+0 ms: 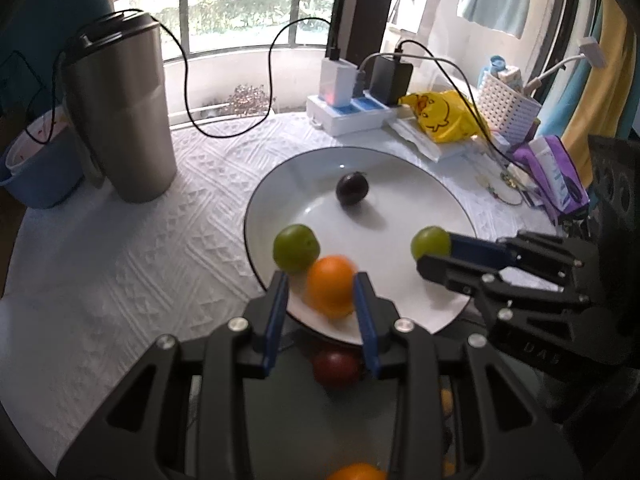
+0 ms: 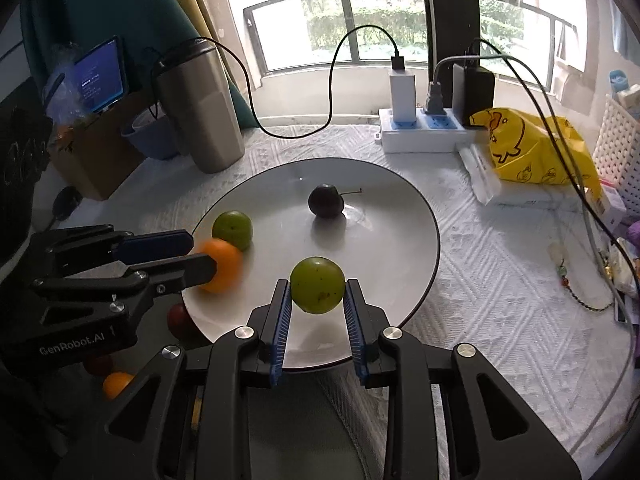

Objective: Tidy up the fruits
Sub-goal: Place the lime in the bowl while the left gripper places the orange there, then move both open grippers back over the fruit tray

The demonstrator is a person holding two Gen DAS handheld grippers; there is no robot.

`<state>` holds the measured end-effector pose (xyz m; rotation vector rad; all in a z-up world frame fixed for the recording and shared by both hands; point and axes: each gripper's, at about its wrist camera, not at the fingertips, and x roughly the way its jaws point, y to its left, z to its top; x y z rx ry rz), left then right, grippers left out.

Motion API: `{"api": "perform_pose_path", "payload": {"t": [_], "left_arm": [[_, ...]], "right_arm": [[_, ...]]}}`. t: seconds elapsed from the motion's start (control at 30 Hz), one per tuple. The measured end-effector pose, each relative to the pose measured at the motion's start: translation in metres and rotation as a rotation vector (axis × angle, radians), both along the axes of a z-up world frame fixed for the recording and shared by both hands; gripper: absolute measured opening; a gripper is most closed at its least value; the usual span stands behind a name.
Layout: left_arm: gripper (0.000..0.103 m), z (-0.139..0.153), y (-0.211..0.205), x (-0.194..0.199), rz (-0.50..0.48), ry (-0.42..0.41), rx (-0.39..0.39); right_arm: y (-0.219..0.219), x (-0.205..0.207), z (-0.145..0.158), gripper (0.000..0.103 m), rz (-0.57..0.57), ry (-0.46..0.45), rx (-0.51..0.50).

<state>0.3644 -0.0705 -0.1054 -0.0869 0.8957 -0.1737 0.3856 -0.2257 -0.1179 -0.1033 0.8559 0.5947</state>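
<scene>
Left gripper (image 1: 322,284): its jaws are closing on the orange (image 1: 331,286), holding it over the near left rim of the plate (image 1: 400,216); the right wrist view is showing the same grip from the side.
Right gripper (image 2: 317,291): its jaws are pinching a green fruit (image 2: 317,285) and holding it above the near part of the plate.
Second green fruit (image 1: 296,248): it is sitting at the plate's left edge, touching or just beside the orange.
Dark plum (image 2: 326,200): it is lying near the middle of the plate, well apart from both grippers, its stem pointing right.
Plate: it is resting on the white textured cloth covering the counter (image 1: 132,264).
Red fruit (image 1: 336,368): it is showing below the plate's near edge, off the plate.
Steel tumbler (image 1: 124,112): it is standing upright on the counter, to the left beyond the plate.
Power strip (image 2: 420,134): it is lying behind the plate with chargers plugged in, a yellow bag (image 2: 532,148) just beside it.
</scene>
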Motion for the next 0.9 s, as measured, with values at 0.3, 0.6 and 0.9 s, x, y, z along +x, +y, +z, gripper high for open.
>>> {"api": "perform_pose_path", "payload": {"t": [0.3, 0.6, 0.9], "left_arm": [[0.04, 0.007, 0.003, -0.009, 0.011, -0.02, -0.008], [0.045, 0.022, 0.013, -0.031, 0.044, -0.065, -0.031], [0.049, 0.04, 0.024, -0.063, 0.057, -0.126, -0.049]], "right_arm": [[-0.002, 0.004, -0.002, 0.03, -0.03, 0.012, 0.001], [-0.005, -0.007, 0.012, 0.045, -0.065, -0.008, 0.009], [-0.005, -0.036, 0.03, 0.045, -0.078, -0.042, 0.014]]}}
